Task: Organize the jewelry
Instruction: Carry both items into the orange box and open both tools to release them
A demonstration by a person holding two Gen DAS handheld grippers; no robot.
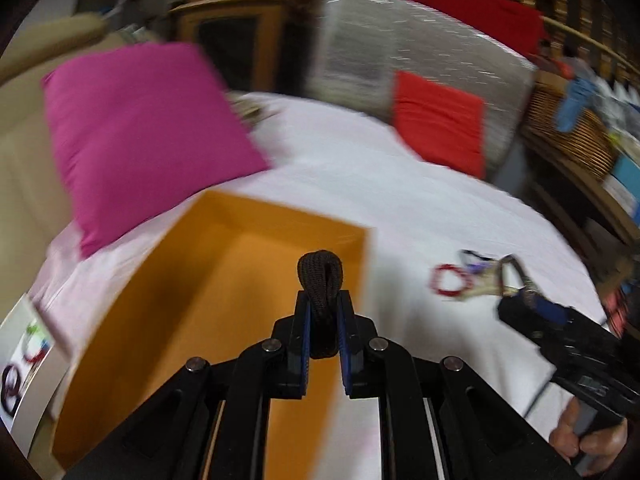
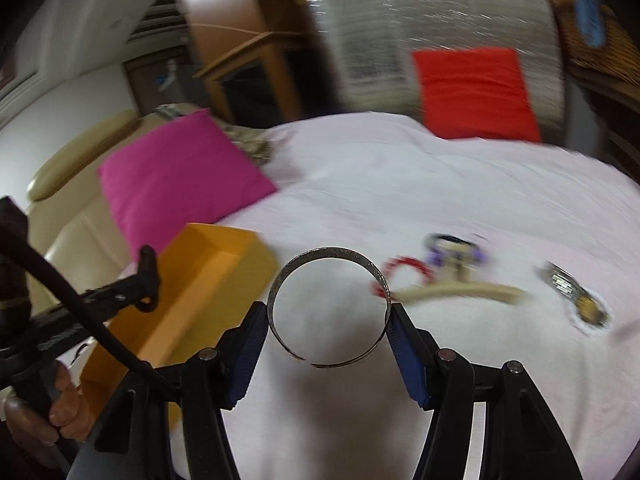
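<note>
My left gripper (image 1: pixel 324 304) is shut on a dark woven cord bracelet (image 1: pixel 320 276), whose loop sticks out past the fingertips above the open orange box (image 1: pixel 224 292). My right gripper (image 2: pixel 328 316) is shut on a silver cuff bangle (image 2: pixel 326 256), pressed at both sides by the blue pads. On the white sheet beyond lie a red bead bracelet (image 2: pixel 404 266), a purple piece (image 2: pixel 452 248), a cream band (image 2: pixel 460 292) and a silver watch-like piece (image 2: pixel 568 284). The right wrist view shows the orange box (image 2: pixel 200 276) at left, with the left gripper (image 2: pixel 148 280) over it.
A pink cushion (image 1: pixel 140 136) lies behind the box and a red cushion (image 1: pixel 440 124) at the far edge of the white sheet (image 1: pixel 360 184). A white card with bracelets (image 1: pixel 24 360) sits left of the box. Wicker baskets (image 1: pixel 568 128) stand at right.
</note>
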